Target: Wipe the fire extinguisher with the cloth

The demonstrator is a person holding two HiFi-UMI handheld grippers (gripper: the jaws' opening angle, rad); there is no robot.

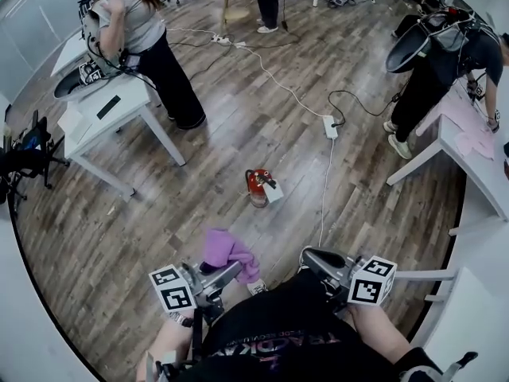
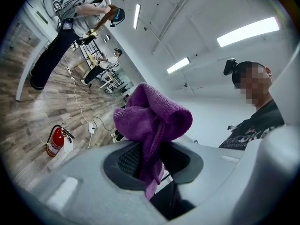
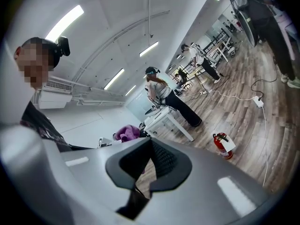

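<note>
I hold the left gripper (image 2: 152, 163) at the near left. Its fingers (image 2: 127, 159) are partly closed and pinch a crumpled purple microfibre cloth (image 2: 154, 116). The cloth bunches above the pads and a short tail hangs below them. The right gripper (image 3: 149, 161), at the near right, has its fingers brought fully together with nothing between them.

The small red fire extinguisher (image 1: 256, 184) stands on the wooden plank floor (image 1: 238, 110). It is farther out than both grippers, roughly between them, and well apart from each. Its black handle and hose sit at the top, and a white tag (image 1: 273, 192) lies against its right side. The cloth does not touch it.

A white power strip (image 1: 330, 126) lies on the floor beyond the extinguisher, to the right, with a white cable running off to the far left. At the far left a person in a grey top (image 1: 131, 22) stands at a white tabletop (image 1: 103, 114). At the far right a second person (image 1: 445, 62) bends over another white tabletop (image 1: 477, 161).
</note>
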